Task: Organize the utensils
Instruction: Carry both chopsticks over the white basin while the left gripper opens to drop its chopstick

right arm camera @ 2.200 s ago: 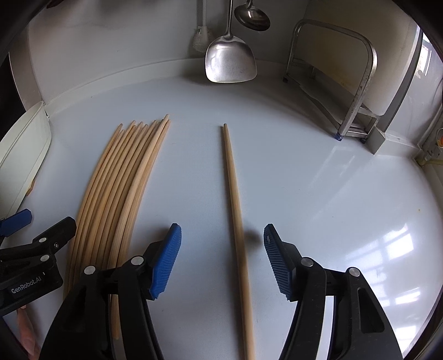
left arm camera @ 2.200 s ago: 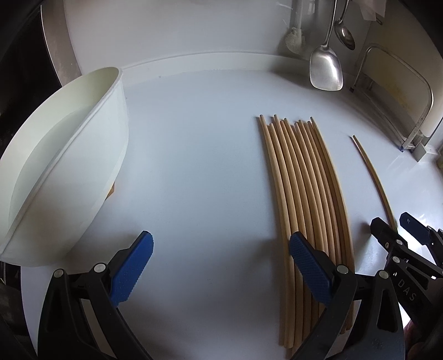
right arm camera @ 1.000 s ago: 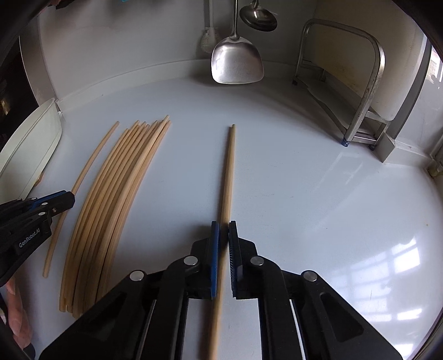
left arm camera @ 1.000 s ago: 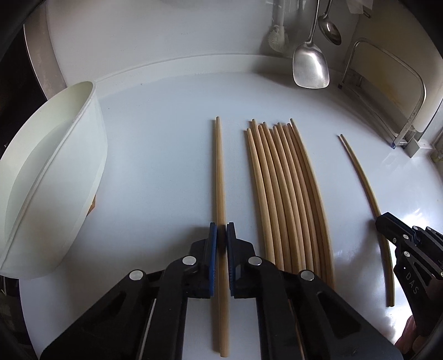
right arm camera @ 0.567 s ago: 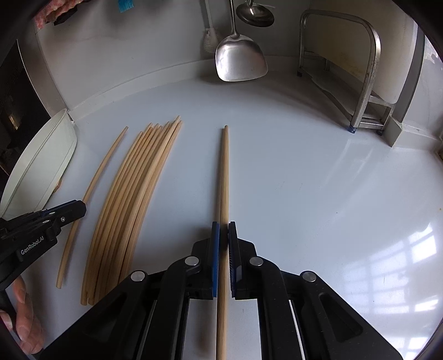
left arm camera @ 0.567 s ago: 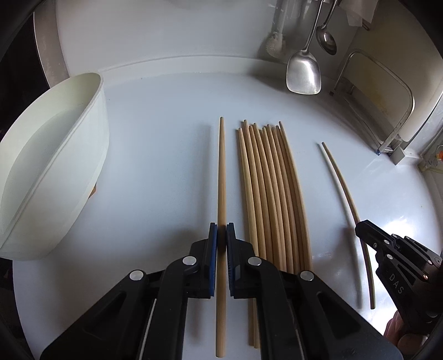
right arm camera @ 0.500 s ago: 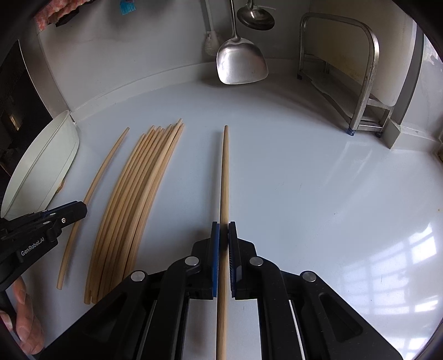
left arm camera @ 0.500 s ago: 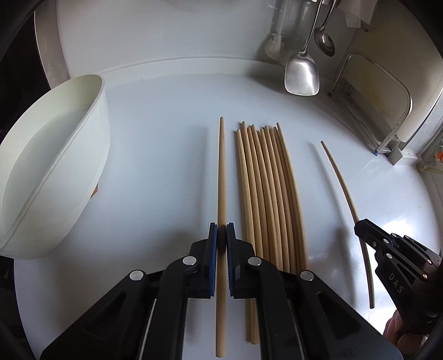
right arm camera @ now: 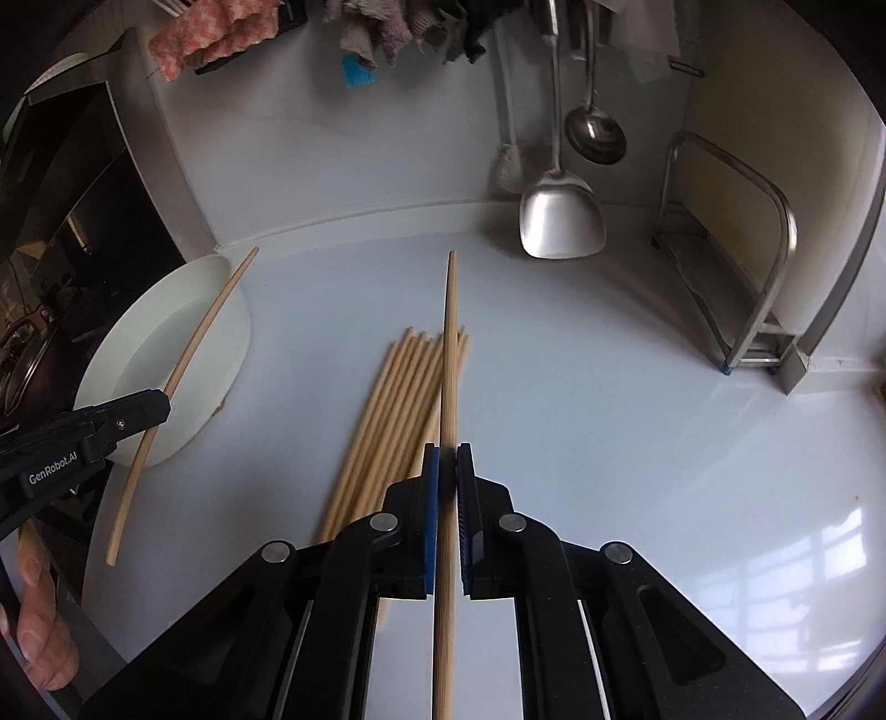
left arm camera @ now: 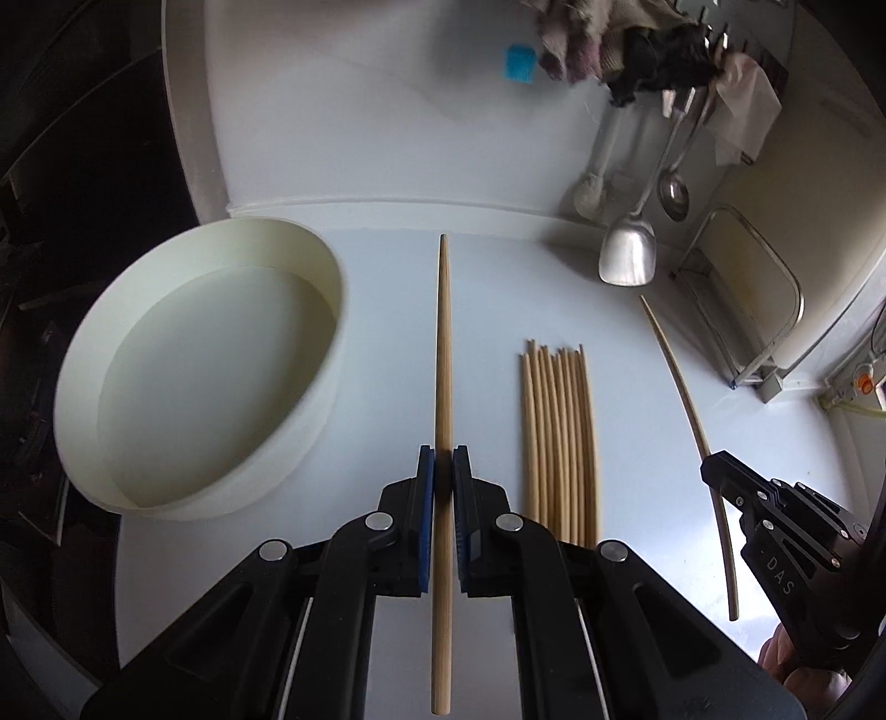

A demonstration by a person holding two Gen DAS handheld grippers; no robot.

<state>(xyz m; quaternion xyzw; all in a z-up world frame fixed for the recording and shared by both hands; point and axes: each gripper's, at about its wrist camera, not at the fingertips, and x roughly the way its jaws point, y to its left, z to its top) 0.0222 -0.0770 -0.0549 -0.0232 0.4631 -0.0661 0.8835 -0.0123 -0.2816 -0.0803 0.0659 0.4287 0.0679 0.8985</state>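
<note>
My left gripper (left arm camera: 442, 471) is shut on one long wooden chopstick (left arm camera: 443, 343), held in the air beside the white bowl (left arm camera: 183, 443). My right gripper (right arm camera: 447, 471) is shut on another wooden chopstick (right arm camera: 449, 343), held above the bundle of several chopsticks (right arm camera: 387, 410) lying on the white counter (right arm camera: 609, 443). The bundle also shows in the left wrist view (left arm camera: 559, 432), right of my left gripper. The left gripper (right arm camera: 160, 407) and its chopstick (right arm camera: 188, 354) appear in the right wrist view in front of the bowl (right arm camera: 221, 382). The right gripper (left arm camera: 714, 476) and its chopstick (left arm camera: 678, 387) appear at the right of the left wrist view.
A metal spatula (right arm camera: 559, 221), a ladle (right arm camera: 595, 138) and a brush (right arm camera: 509, 166) hang on the back wall. A metal rack (right arm camera: 736, 266) stands at the back right. Cloths (right arm camera: 221, 33) hang above. A dark appliance (right arm camera: 66, 210) stands at the left.
Both grippers have risen well above the counter, each carrying its chopstick. The left one has moved toward the bowl; the right one now hangs over the bundle.
</note>
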